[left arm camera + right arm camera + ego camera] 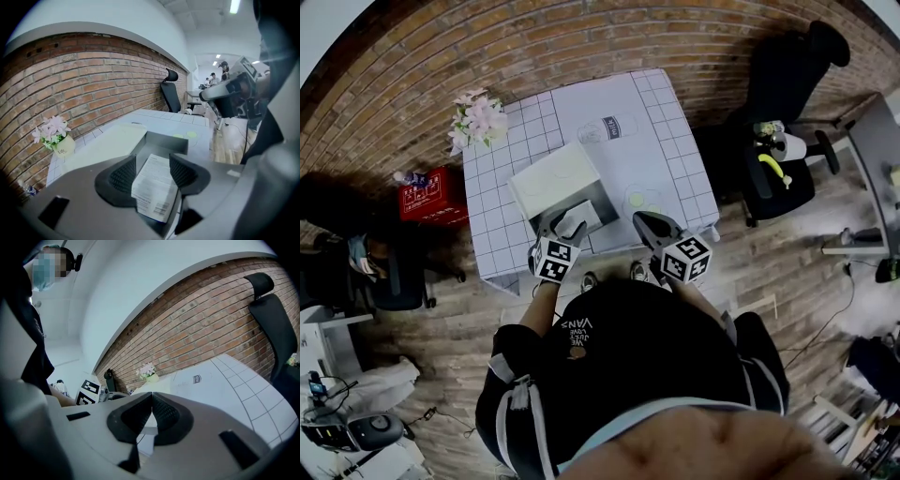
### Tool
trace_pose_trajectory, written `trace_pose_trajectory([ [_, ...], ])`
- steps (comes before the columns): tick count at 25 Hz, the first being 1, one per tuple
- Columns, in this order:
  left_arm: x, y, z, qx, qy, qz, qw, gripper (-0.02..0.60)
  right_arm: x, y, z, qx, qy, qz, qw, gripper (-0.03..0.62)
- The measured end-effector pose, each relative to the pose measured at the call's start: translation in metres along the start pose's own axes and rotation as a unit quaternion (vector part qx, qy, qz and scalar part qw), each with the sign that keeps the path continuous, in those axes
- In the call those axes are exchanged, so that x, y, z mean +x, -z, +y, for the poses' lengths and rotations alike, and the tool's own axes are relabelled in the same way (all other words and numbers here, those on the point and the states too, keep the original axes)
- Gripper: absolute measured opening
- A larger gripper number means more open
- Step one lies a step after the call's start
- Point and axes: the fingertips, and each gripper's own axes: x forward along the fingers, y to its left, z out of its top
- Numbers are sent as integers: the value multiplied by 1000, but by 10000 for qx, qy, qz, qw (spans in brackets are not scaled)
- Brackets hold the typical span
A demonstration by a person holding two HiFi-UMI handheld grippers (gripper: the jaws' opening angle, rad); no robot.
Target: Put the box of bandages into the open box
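Note:
The box of bandages (pixel 153 187) is a white printed carton. It lies inside the open grey box (pixel 166 142) at the table's near edge, whose pale lid (pixel 555 175) is folded back to the far left. My left gripper (pixel 152 160) hangs over that box with its jaws spread on either side of the carton (pixel 578 218), and the pads do not press on it. In the head view the left gripper (pixel 567 228) sits at the grey box's (pixel 605 199) near left corner. The right gripper (pixel 649 228) hovers just right of the box; its jaws (pixel 152 397) meet at the tips with nothing between them.
The table (pixel 666 131) has a white gridded cover and stands against a brick wall. A pot of pink flowers (pixel 478 120) stands at its far left corner. Two pale green discs (pixel 642 199) lie right of the grey box. A red crate (pixel 431 194) stands on the floor at left, a black office chair (pixel 778 159) at right.

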Motion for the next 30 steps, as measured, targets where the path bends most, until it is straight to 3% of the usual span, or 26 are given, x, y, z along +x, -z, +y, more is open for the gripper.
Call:
trace_pose_trajectory([
  [4,-7,-22,-5,-45,-339,-440,9984,210,-4,-6,1,-192,-240,88,9995,0],
  [9,-17,-38,-17,-156,-769,-808,9936,90,-15,-8,0,-392,-585,232,9973,0],
  [15,-34,-53,-37,-514,-1059,-1056,9874,26,-26,-7,-4,-540,-970,361,9932,0],
  [22,-60,-58,-56,-934,-1286,-1357,9779,12,-35,-6,5,-700,-1282,394,9885,0],
  [30,-93,-53,-73,-1132,-1225,-1653,9720,12,-41,2,31,-812,-1221,330,9886,0],
])
